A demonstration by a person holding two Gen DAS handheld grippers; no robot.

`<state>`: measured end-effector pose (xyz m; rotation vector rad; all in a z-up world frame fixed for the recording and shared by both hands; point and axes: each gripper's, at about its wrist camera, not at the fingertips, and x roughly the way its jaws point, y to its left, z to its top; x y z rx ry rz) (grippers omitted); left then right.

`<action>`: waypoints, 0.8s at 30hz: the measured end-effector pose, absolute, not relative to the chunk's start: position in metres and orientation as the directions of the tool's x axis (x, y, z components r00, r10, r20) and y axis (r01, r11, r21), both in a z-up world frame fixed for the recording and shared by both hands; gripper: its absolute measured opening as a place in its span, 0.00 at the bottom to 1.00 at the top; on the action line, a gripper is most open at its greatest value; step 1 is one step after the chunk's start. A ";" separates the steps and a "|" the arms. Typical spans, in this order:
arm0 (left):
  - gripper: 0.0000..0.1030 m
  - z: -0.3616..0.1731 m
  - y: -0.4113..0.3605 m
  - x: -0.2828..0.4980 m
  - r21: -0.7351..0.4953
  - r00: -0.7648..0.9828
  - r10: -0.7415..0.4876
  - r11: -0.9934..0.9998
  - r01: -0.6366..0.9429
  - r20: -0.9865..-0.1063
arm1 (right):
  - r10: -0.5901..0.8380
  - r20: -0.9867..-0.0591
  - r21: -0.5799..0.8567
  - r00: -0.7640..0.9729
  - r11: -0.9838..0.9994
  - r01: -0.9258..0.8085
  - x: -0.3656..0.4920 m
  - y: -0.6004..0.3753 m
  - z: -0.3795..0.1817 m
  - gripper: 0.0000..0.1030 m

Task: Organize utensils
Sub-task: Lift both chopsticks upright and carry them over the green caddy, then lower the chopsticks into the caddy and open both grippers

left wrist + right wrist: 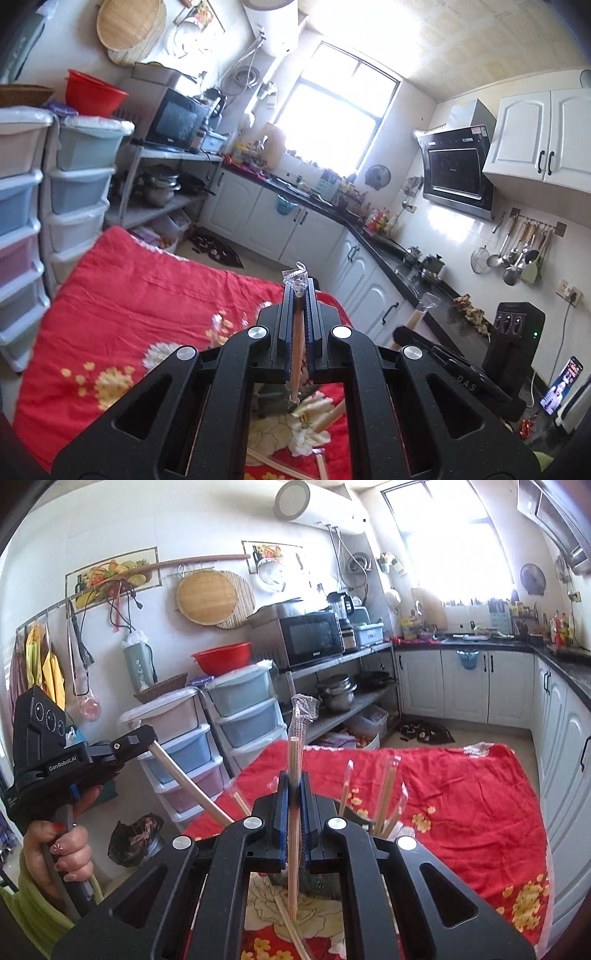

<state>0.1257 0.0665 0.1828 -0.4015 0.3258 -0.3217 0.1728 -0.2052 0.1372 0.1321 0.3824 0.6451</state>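
My left gripper point(298, 291) is shut on a pair of wooden chopsticks in a clear plastic sleeve point(297, 332), which lies along the fingers, its crinkled tip past them. My right gripper point(294, 779) is shut on another sleeved pair point(296, 738) that stands nearly upright. In the right wrist view a hand point(59, 849) holds the left gripper point(138, 740) at the left, its chopsticks point(188, 779) slanting down. Several sleeved chopsticks point(386, 794) stand in a dark holder point(356, 818) behind my right fingers. Loose chopsticks point(291, 926) lie on the red floral cloth point(461, 794).
Plastic drawer towers point(77, 192) stand left of the cloth-covered table point(129, 295). White cabinets under a dark counter point(384, 254) run along the far and right walls. A phone point(563, 384) leans at the right, and a metal shelf with a microwave point(310, 635) stands behind.
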 end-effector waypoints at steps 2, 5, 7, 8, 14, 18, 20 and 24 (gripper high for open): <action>0.02 0.186 0.071 0.125 -0.423 0.906 -0.350 0.877 0.228 -0.237 | 0.603 -0.295 0.235 0.741 0.798 -0.555 0.175 -0.207 0.141 0.06; 0.02 0.194 0.078 0.126 -0.402 0.922 -0.313 0.893 0.203 -0.229 | 0.598 -0.278 0.230 0.752 0.801 -0.552 0.176 -0.209 0.148 0.06; 0.02 0.198 0.082 0.127 -0.391 0.929 -0.292 0.901 0.188 -0.226 | 0.590 -0.270 0.220 0.761 0.807 -0.548 0.177 -0.210 0.152 0.06; 0.02 0.200 0.084 0.128 -0.385 0.933 -0.281 0.905 0.180 -0.225 | 0.586 -0.262 0.216 0.767 0.810 -0.545 0.178 -0.211 0.155 0.06; 0.02 0.212 0.085 0.133 -0.337 0.950 -0.224 0.931 0.143 -0.217 | 0.562 -0.221 0.191 0.797 0.827 -0.529 0.183 -0.212 0.169 0.06; 0.03 0.216 0.083 0.137 -0.304 0.956 -0.201 0.944 0.130 -0.214 | 0.552 -0.194 0.184 0.811 0.833 -0.522 0.188 -0.214 0.178 0.06; 0.03 0.218 0.081 0.140 -0.291 0.957 -0.193 0.948 0.126 -0.215 | 0.548 -0.179 0.183 0.817 0.834 -0.520 0.192 -0.215 0.182 0.06; 0.03 0.217 0.075 0.149 -0.263 0.958 -0.178 0.958 0.117 -0.224 | 0.534 -0.158 0.185 0.830 0.842 -0.506 0.200 -0.216 0.186 0.06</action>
